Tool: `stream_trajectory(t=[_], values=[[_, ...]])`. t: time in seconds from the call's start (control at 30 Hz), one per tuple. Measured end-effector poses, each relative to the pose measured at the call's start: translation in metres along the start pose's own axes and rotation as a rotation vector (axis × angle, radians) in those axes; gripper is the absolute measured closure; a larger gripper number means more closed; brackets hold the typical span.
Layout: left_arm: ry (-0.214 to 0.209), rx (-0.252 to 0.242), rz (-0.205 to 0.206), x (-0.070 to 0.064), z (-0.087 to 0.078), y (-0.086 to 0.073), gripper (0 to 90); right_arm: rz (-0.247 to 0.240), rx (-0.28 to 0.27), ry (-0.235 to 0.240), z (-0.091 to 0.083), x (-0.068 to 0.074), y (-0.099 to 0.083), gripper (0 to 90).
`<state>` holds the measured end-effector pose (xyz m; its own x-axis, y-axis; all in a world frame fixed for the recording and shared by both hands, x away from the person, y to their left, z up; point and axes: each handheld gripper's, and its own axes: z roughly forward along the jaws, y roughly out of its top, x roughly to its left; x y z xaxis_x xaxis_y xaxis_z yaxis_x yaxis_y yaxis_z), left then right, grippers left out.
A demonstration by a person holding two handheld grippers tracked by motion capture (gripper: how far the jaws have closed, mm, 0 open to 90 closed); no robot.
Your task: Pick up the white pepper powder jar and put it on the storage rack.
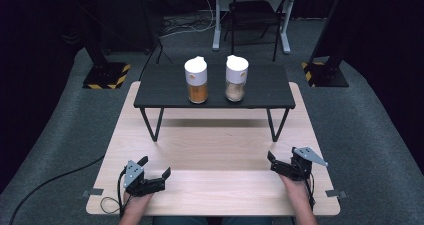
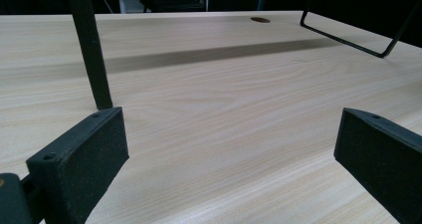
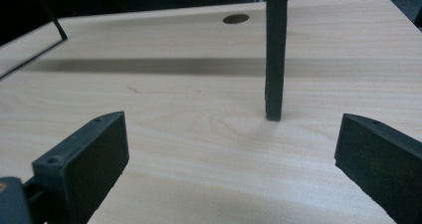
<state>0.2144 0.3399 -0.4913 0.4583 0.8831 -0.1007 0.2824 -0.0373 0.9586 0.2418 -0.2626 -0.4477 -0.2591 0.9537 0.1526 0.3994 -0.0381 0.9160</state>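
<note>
High view: two jars point(image 1: 196, 80), two tools point(image 1: 156, 171).

Your left gripper point(image 1: 156, 167) and right gripper point(image 1: 281, 157) are black, each topped by a grey three-cornered plate; their blocky, matte jaws carry small screw holes; dark cables trail behind both.

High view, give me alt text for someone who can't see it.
Two white-capped jars, orange-filled jar and tan-filled jar, stand side by side on a small black shelf atop a light wooden table. Near the front edge, the left claw and right claw rest open, holding nothing.
</note>
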Motion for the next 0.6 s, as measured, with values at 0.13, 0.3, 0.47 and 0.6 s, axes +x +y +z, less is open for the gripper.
stream_trajectory(t=[0.13, 0.3, 0.47, 0.6], values=[[0.000, 0.000, 0.000, 0.000, 0.000, 0.000, 0.0, -0.032, 0.024, -0.002, 0.002, 0.002, -0.002, 0.0], [-0.001, 0.000, 0.000, 0.000, 0.000, 0.000, 0.0, -0.040, 0.046, -0.002, 0.004, 0.004, -0.005, 0.0], [-0.001, 0.001, -0.001, 0.000, 0.000, 0.000, 0.0, -0.040, 0.085, 0.014, 0.009, 0.005, -0.007, 0.0], [-0.001, 0.000, -0.001, 0.000, 0.000, 0.000, 0.0, -0.072, 0.132, 0.029, 0.014, 0.008, -0.003, 0.0]])
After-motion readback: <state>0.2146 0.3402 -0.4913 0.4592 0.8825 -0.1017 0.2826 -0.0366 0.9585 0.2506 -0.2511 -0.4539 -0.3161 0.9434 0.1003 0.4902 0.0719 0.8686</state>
